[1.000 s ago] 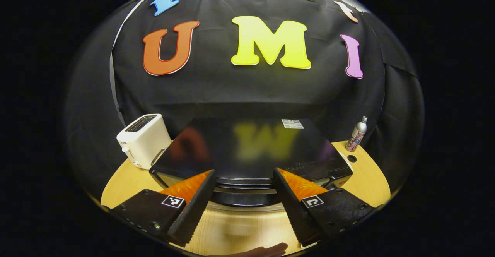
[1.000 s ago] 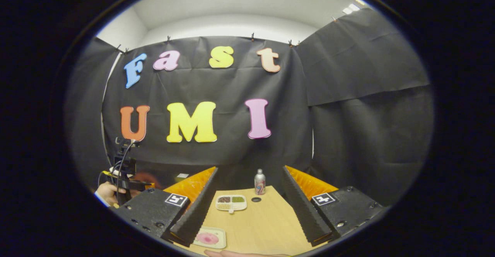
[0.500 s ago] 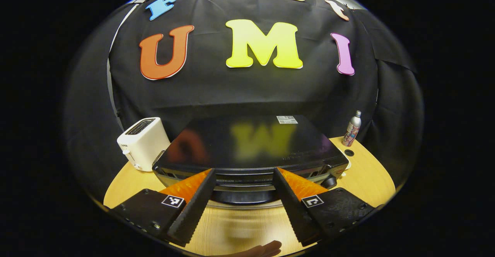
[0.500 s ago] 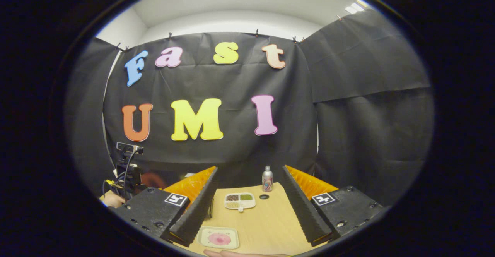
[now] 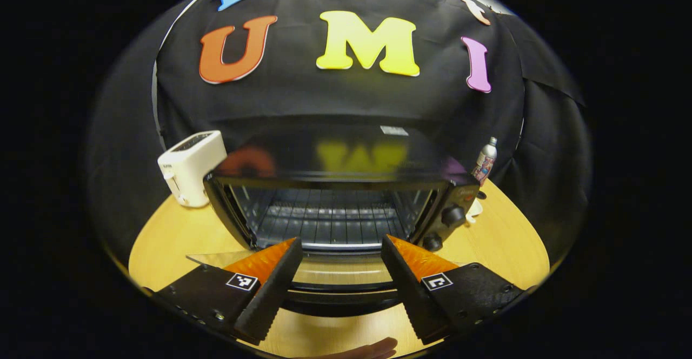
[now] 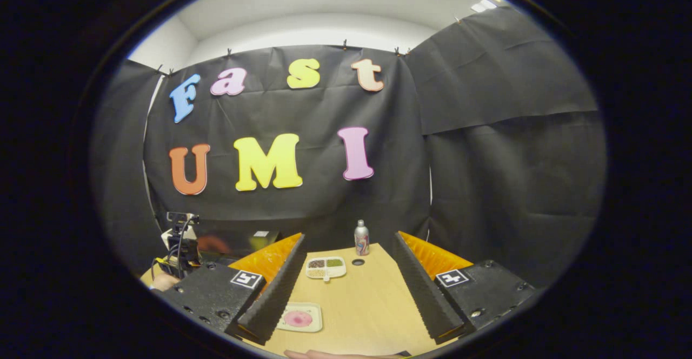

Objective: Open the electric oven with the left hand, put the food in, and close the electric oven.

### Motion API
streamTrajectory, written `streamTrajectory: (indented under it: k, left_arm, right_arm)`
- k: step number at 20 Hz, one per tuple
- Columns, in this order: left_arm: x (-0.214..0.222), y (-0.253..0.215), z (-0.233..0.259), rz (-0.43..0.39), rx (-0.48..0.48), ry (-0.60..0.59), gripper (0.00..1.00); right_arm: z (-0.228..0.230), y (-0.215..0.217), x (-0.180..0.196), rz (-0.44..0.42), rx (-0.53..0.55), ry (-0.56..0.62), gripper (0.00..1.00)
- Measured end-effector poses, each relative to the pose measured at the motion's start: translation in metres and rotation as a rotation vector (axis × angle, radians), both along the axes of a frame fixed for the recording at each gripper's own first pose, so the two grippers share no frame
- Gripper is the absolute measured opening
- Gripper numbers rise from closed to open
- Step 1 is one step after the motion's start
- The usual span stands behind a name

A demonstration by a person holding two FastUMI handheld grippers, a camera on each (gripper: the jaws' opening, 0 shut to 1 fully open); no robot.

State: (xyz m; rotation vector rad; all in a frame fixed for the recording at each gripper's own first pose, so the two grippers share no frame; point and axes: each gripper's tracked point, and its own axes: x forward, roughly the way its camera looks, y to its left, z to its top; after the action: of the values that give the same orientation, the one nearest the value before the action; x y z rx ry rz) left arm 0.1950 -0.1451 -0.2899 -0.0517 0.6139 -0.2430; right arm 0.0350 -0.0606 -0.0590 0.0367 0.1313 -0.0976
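Left gripper (image 5: 339, 283), fingers spread apart, is hovering over the lowered door (image 5: 346, 272) of the electric oven (image 5: 335, 197), whose rack is showing at frame centre.

Both grippers (image 5: 338, 280) (image 6: 346, 294) have black serrated fingers, orange ribbed backs, what look like square markers.

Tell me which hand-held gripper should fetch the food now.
Right. The right hand-held gripper is open above the food plate, a clear path. The left hand-held gripper sits at the lowered oven door.
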Motion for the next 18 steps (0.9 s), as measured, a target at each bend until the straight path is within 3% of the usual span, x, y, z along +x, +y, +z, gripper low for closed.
streamTrajectory:
  k: [4,10,18]
  left_arm:
    - [-0.024,0.007,-0.008,-0.014,0.03,0.026,0.94]
    - [-0.051,0.016,-0.016,-0.012,0.06,0.051,0.94]
    - [-0.082,0.015,-0.052,-0.014,0.083,0.135,0.94]
  right_arm:
    - [-0.004,0.007,-0.006,0.025,-0.035,0.001,1.0]
    - [-0.015,0.021,-0.018,0.074,0.009,0.024,1.0]
    - [-0.015,0.001,-0.037,0.054,-0.089,0.001,0.98]
